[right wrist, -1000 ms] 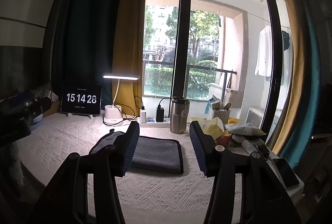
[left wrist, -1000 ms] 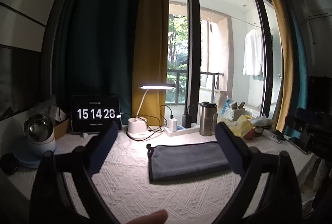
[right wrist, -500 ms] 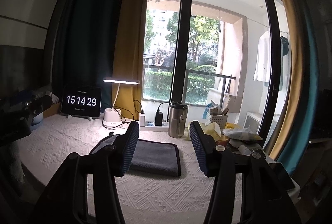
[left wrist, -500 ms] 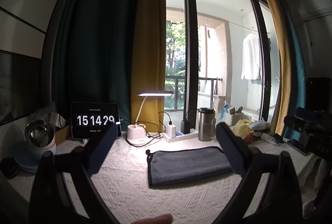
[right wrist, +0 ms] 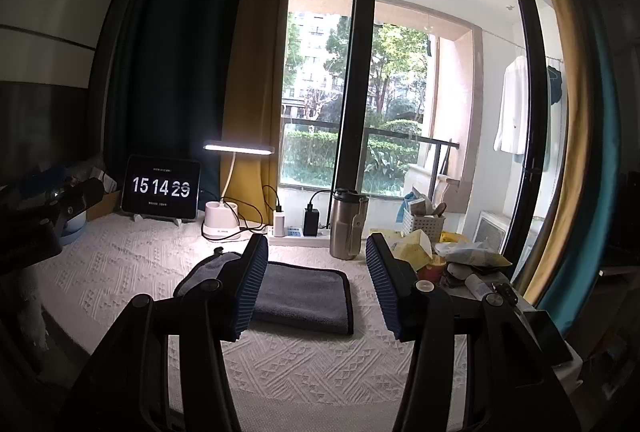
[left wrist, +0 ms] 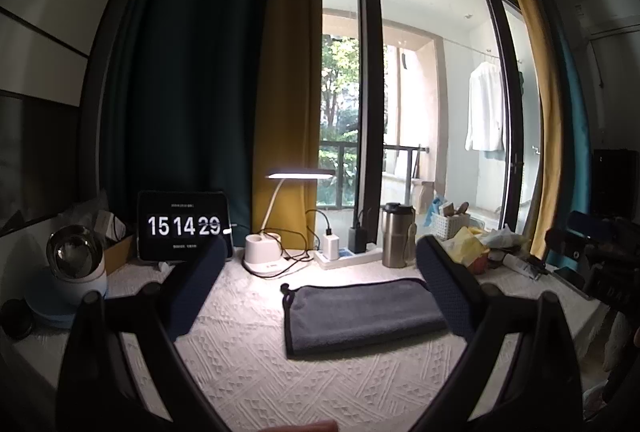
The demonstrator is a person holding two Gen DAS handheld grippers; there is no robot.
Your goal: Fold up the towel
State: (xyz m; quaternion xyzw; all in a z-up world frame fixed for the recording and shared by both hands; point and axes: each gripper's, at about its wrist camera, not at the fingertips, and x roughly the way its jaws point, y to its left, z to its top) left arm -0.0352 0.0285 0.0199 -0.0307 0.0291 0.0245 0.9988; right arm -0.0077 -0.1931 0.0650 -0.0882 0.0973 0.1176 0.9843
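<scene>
A grey towel, seemingly already folded into a flat rectangle, is being viewed on the white textured tabletop, in front of the lamp and the steel flask. Both the left gripper and the right gripper are being held above it, jaws spread wide and gripping nothing. The cloth is being judged soft, light and limp, likely to sag and slide over the tabletop; a corner or the bound edge is being judged the best hold. In the right view its left part is being hidden by a jaw, and the layers of the fold are not being made out.
</scene>
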